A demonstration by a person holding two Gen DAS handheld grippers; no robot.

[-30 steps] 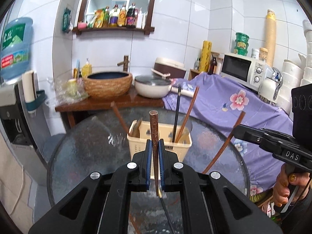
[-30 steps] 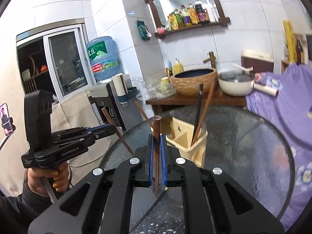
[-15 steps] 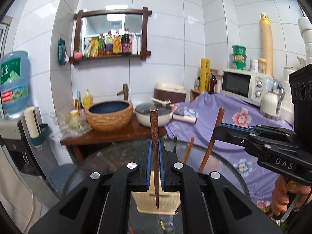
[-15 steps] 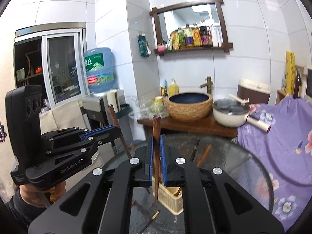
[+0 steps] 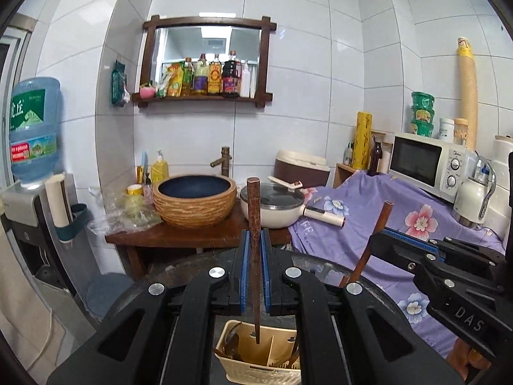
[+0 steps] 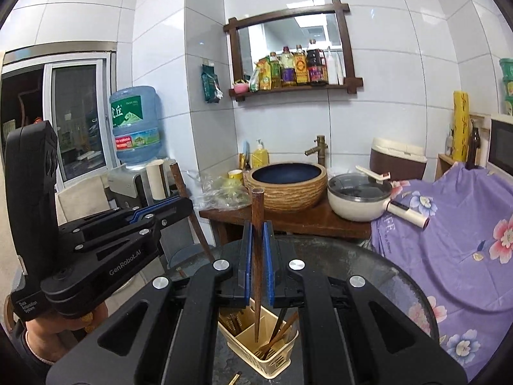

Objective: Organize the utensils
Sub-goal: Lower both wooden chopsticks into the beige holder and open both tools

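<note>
The left gripper [image 5: 255, 276] is clamped on one brown chopstick [image 5: 255, 256] – upright, above the beige utensil basket [image 5: 256, 364]. The right gripper [image 6: 256, 276] grips another chopstick [image 6: 256, 256], its tip over this basket.

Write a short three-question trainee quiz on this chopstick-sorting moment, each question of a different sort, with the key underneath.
1. True or false: the left claw is shut on a brown chopstick.
2. Multiple choice: the tip of the right claw's chopstick hangs above which thing? A) the woven-sided basin B) the cream utensil basket C) the white pan
3. Fill in: the basket stands on the round ____ table.

Key: 1 true. 2 B. 3 glass.
</note>
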